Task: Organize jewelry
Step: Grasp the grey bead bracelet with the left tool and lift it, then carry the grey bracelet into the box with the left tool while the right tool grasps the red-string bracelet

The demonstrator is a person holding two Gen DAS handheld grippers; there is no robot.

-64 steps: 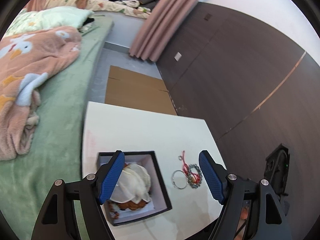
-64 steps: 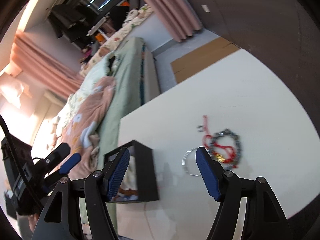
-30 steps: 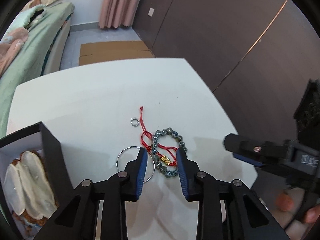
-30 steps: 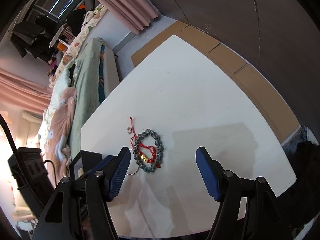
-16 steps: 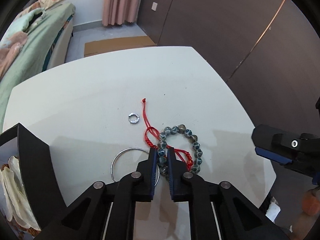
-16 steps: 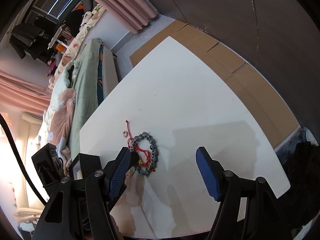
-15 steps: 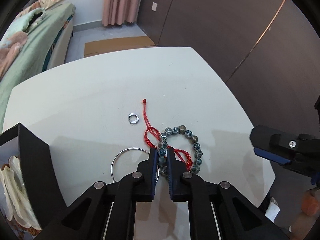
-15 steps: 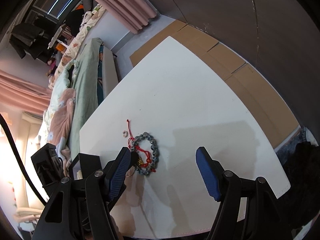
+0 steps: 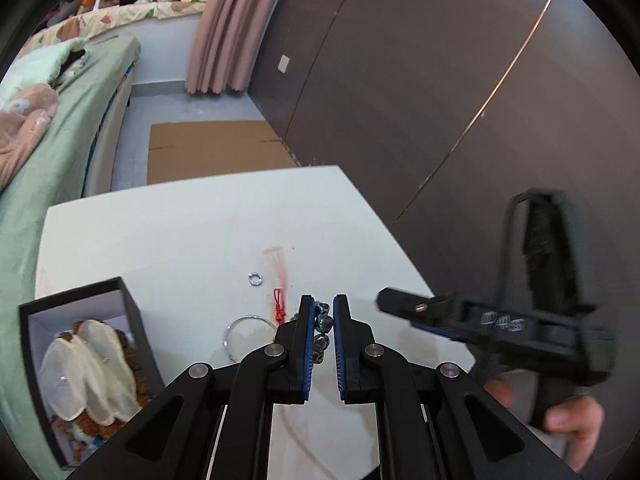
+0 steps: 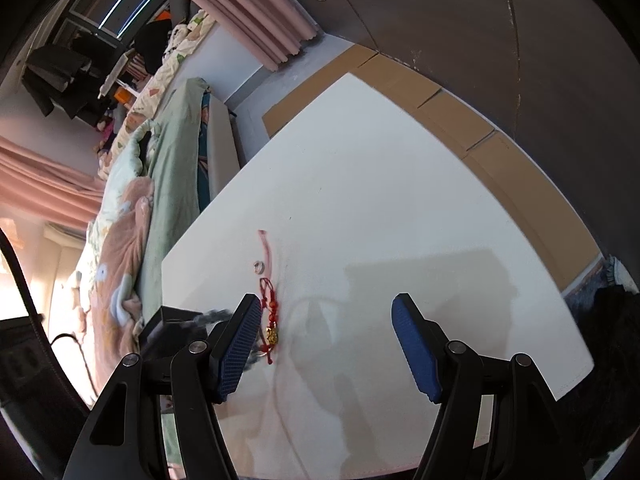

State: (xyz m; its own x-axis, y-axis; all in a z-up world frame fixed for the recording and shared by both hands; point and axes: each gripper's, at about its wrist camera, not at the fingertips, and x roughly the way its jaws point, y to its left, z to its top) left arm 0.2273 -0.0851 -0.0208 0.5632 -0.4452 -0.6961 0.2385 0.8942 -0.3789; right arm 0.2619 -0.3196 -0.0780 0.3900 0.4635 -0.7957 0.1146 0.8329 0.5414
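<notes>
Beaded bracelet (image 9: 322, 326) being pinched between narrow jaws of left gripper (image 9: 320, 308), lifting off white surface (image 9: 180, 248), likely heading for open box (image 9: 76, 364) at left. Right gripper (image 10: 326, 322) hovering, jaws wide, holding nothing. Red cord bracelet (image 10: 269, 312), small ring (image 9: 255, 279), bangle (image 9: 240, 332) lying loose.

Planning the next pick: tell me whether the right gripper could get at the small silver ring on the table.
Probably yes. The right gripper is open and holds nothing, and the small silver ring lies uncovered on the table, ahead of its left finger.
</notes>
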